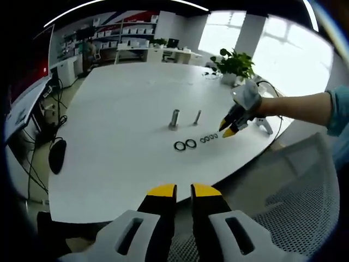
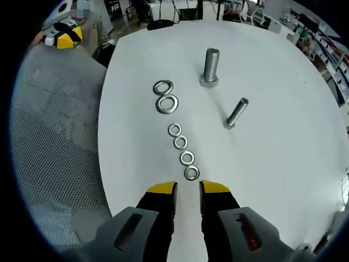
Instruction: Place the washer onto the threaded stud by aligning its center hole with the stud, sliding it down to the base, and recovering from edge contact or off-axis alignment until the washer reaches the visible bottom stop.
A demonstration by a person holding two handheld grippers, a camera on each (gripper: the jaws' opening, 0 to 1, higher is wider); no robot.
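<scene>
Right gripper [image 2: 188, 188], jaws barely parted, empty, hovering by nearest small washer [image 2: 191, 173]; am lining up pick, small stud [image 2: 236, 113] next.

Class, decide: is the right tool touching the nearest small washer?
Apart. The right gripper view shows white table between the right tool and the nearest small washer.

- The left hand-held gripper [image 1: 184, 190] has two black jaws capped with yellow tips, set in pale grey moulded housings, each with a slotted opening.
- The right hand-held gripper [image 2: 187, 188] is built alike; a small reddish mark, possibly a label, sits in its right-hand slot.
- In the left gripper view, a teal sleeve [image 1: 338, 109] covers the person's upper arm.
</scene>
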